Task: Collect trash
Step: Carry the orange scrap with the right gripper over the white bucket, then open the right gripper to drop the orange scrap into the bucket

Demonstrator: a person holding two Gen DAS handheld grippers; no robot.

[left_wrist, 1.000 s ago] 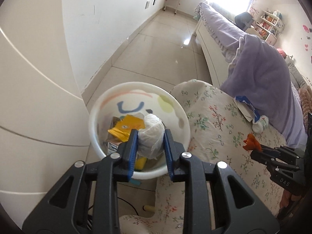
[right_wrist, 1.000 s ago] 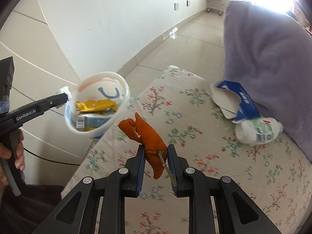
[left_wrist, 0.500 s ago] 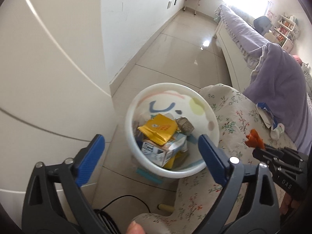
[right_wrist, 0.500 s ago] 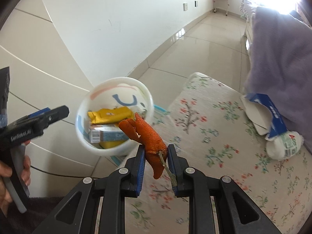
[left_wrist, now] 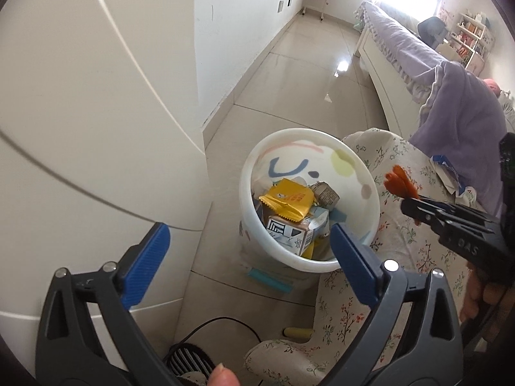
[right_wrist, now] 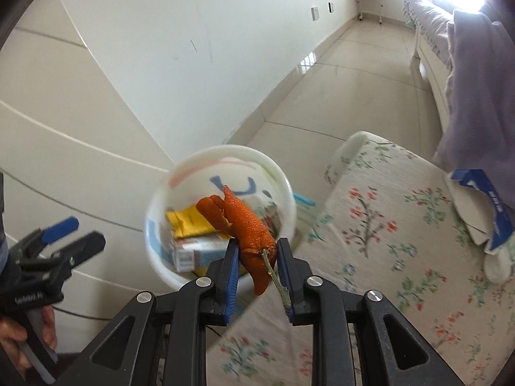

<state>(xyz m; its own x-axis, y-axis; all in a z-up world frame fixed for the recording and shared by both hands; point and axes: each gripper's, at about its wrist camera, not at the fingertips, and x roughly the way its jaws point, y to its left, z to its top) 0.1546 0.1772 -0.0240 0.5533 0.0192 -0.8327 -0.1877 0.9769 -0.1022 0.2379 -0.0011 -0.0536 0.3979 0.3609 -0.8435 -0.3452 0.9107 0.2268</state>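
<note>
- The bed (right_wrist: pixel 379 241), under a flowered sheet, fills the right side of both views; its corner stands just beside the bin, with bare floor tiles beyond.
- A purple blanket (right_wrist: pixel 479 74) hangs over the far side of the bed. At that edge lie a torn blue-and-white carton (right_wrist: pixel 482 206) and a crumpled white wrapper (right_wrist: pixel 497 265), both not yet picked up.
- The white bin (left_wrist: pixel 251 173) stands on the floor at the bed's corner, against the pale cabinet. It already holds a yellow packet (left_wrist: pixel 286 201) and a printed box (left_wrist: pixel 285 233), with smaller scraps behind them.
- The left gripper (left_wrist: pixel 248 254) hangs above the bin's near rim. Its jaws have just been opening and now stand wide apart, with nothing between them.
- The right gripper (right_wrist: pixel 257 265) has its jaws closed narrowly on an orange peel (right_wrist: pixel 244 222), a thin stalk pinched alongside. In its own view the peel overlaps the bin's mouth; from the left view it looks to be above the bed's edge, just short of the rim.
- To do this step well, I would carry the peel past the rim until it sits over the middle of the opening, then part the jaws. Releasing early would likely leave it on the sheet or the floor.
- The left gripper is best drawn aside so the two do not knock over the bin.
</note>
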